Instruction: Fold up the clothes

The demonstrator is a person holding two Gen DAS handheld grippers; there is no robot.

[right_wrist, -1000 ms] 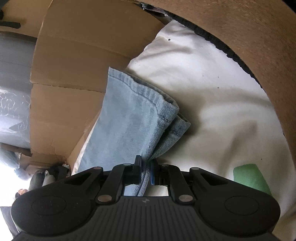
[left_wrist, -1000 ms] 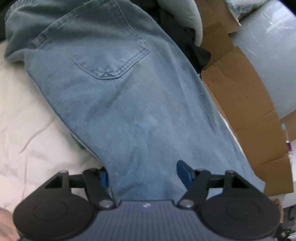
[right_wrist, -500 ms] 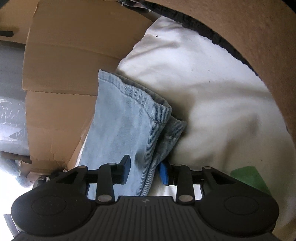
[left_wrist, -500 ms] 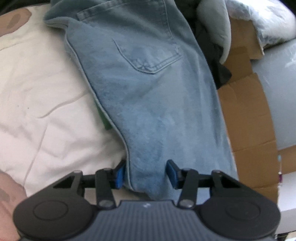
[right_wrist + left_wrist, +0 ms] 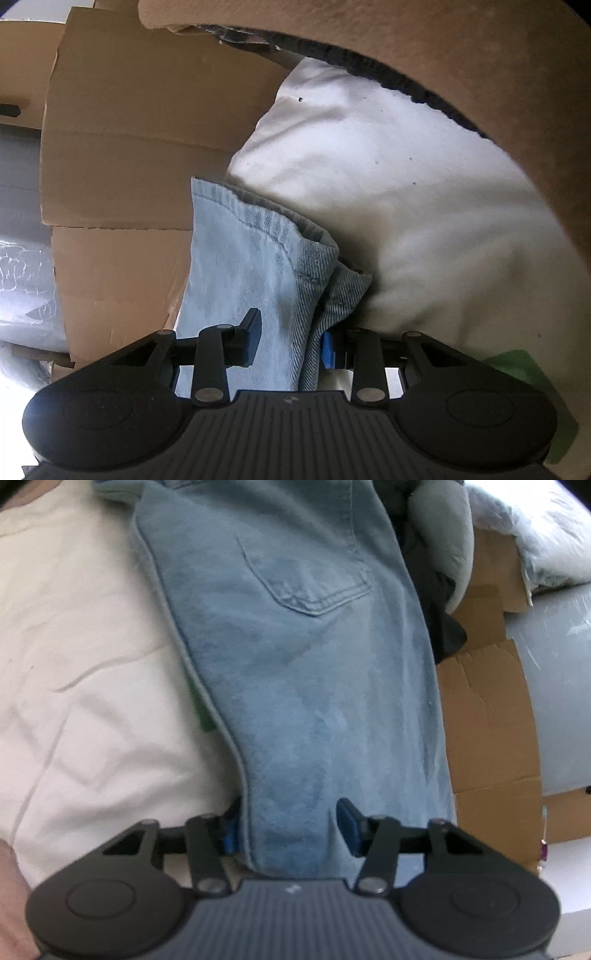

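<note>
1. The jeans [image 5: 295,672] lie flat on the white sheet [image 5: 81,657], seat and back pocket [image 5: 310,576] at the far end, leg hems [image 5: 266,236] stacked near the cardboard [image 5: 140,122]

2. Denim looks heavy, limp and not slippery; doubled layers are best pinched at the seam or hem

3. Left gripper [image 5: 291,830] straddles the thigh edge, jaws apart, not pinching

4. Right gripper [image 5: 290,338] straddles the stacked legs, jaws likewise apart
</note>
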